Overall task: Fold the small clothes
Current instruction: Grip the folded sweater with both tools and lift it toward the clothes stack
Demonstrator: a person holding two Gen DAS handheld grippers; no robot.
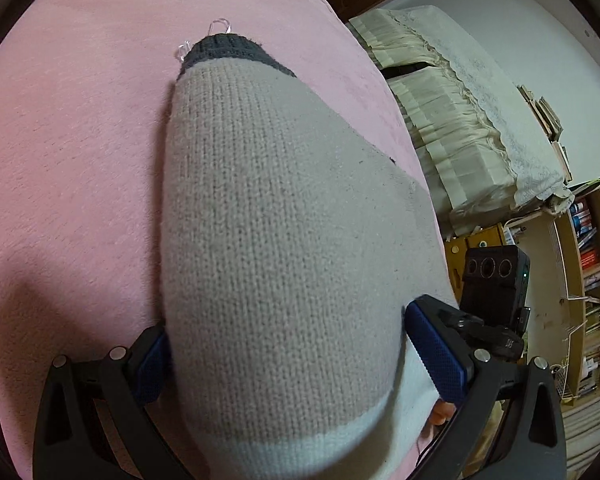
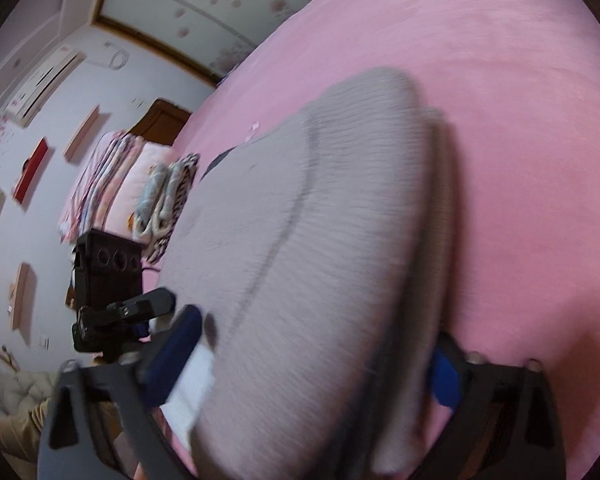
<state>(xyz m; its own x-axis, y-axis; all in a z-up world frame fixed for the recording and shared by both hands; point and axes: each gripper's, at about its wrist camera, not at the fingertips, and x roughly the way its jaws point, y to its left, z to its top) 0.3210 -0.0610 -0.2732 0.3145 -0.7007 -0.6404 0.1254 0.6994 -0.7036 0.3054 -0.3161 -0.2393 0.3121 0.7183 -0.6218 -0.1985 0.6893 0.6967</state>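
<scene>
A pink blanket (image 1: 80, 140) is covering the bed, and a grey knitted sweater (image 1: 284, 240) is lying on it. The left gripper (image 1: 296, 364) and right gripper (image 2: 320, 364) are each standing wide with sweater between the pads; grip unclear.

- Left wrist: looks down along its fingers, close over the sweater (image 1: 284, 220) on the pink bed (image 1: 80, 140); shelves (image 1: 592, 280) at right edge.
- Right wrist: same downward tilt, equally close, blurred; wall at left.
- Shared: sweater, bed, and each other's gripper at the inner edge.
</scene>
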